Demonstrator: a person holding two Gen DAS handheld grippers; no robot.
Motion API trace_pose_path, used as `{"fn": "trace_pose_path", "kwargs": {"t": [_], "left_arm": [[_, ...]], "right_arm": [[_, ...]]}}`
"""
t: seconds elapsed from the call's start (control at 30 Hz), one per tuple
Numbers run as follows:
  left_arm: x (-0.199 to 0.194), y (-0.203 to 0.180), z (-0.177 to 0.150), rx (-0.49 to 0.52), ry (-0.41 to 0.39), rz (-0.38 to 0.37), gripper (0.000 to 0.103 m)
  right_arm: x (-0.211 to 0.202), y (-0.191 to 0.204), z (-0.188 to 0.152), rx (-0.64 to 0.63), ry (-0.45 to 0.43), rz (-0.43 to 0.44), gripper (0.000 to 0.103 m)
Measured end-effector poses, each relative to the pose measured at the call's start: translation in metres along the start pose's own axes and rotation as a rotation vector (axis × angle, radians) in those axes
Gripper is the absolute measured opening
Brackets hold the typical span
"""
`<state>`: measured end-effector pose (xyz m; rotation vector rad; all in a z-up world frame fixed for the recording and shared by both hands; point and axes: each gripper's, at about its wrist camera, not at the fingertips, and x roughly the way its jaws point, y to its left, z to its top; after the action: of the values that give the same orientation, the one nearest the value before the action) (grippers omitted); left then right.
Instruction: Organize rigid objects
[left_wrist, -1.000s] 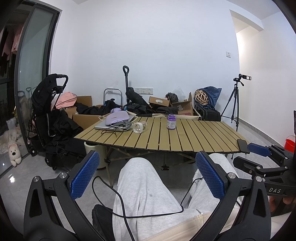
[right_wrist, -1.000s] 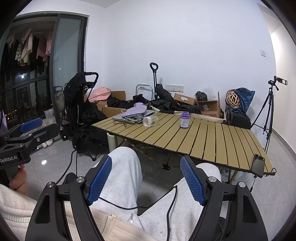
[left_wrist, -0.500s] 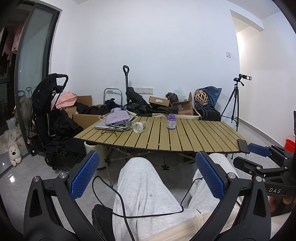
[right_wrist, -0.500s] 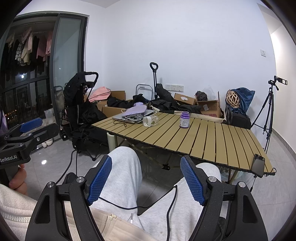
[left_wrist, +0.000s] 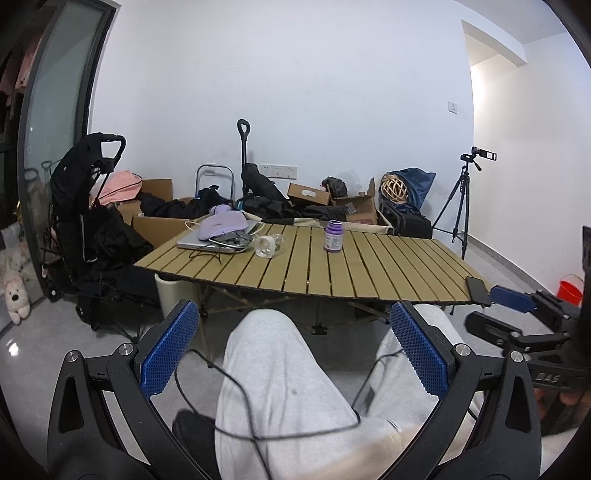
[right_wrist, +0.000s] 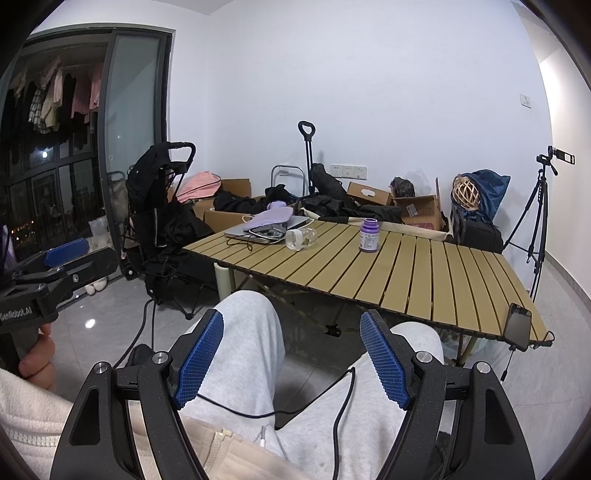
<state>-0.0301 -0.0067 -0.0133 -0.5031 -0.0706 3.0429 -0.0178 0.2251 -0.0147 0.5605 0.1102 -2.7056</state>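
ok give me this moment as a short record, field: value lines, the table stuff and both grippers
table: slatted wooden table, in front of the seated person's knees
purple bottle: purple bottle upright, mid-table
clear jar: clear jar on its side, left of the bottle, apart from it
laptop: laptop at the far-left corner, lilac item and cables on top
phone: phone at the near-right edge
left gripper: left gripper open, empty, over the lap
right gripper: right gripper open, empty, over the lap

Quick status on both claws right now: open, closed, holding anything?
Left claw: open, empty, held over the lap, short of the table.
Right claw: open, empty, also over the lap.
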Motion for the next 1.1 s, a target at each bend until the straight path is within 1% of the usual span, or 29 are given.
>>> {"fn": "trace_pose_path", "kwargs": {"t": [0.07,0.1,0.2,0.3,0.37,0.4,0.47,0.5,0.57,0.6,0.7,0.8,0.9,0.97,1.03,1.1], "left_arm": [[0.019,0.004,0.003,0.024,-0.011,0.031,0.103],[0.035,0.008,0.006,0.037,-0.006,0.047,0.103],[0.072,0.023,0.017,0.036,0.019,0.034,0.103],[0.123,0.044,0.034,0.029,0.060,0.029,0.103],[0.153,0.057,0.043,0.008,0.099,0.035,0.103],[0.173,0.065,0.048,-0.003,0.125,0.029,0.103],[0.199,0.074,0.055,-0.013,0.147,0.024,0.103],[0.219,0.082,0.060,-0.020,0.158,0.026,0.103],[0.245,0.093,0.065,-0.036,0.182,0.028,0.103],[0.265,0.103,0.069,-0.055,0.203,0.040,0.103],[0.307,0.123,0.074,-0.086,0.243,0.059,0.103],[0.341,0.140,0.080,-0.110,0.254,0.056,0.103],[0.384,0.154,0.089,-0.115,0.263,0.063,0.103],[0.411,0.160,0.095,-0.110,0.266,0.066,0.103],[0.433,0.167,0.099,-0.112,0.267,0.070,0.103],[0.453,0.173,0.101,-0.121,0.277,0.070,0.103]], "right_arm": [[0.012,-0.005,0.008,0.007,0.012,0.020,0.081],[0.021,-0.008,0.013,0.014,0.023,0.026,0.081],[0.053,-0.018,0.030,0.030,0.076,0.066,0.081],[0.095,-0.029,0.051,0.049,0.132,0.107,0.081],[0.130,-0.037,0.063,0.065,0.181,0.108,0.081],[0.143,-0.039,0.067,0.072,0.200,0.125,0.081],[0.176,-0.045,0.076,0.085,0.237,0.185,0.081],[0.191,-0.047,0.081,0.091,0.249,0.204,0.081],[0.227,-0.052,0.093,0.106,0.275,0.229,0.081],[0.246,-0.055,0.098,0.126,0.290,0.242,0.081],[0.311,-0.065,0.115,0.218,0.318,0.270,0.081],[0.392,-0.075,0.130,0.328,0.365,0.252,0.081],[0.473,-0.083,0.136,0.465,0.424,0.234,0.081],[0.518,-0.085,0.140,0.513,0.430,0.179,0.081],[0.559,-0.084,0.139,0.545,0.454,0.150,0.081],[0.596,-0.082,0.135,0.555,0.504,0.110,0.081]]}}
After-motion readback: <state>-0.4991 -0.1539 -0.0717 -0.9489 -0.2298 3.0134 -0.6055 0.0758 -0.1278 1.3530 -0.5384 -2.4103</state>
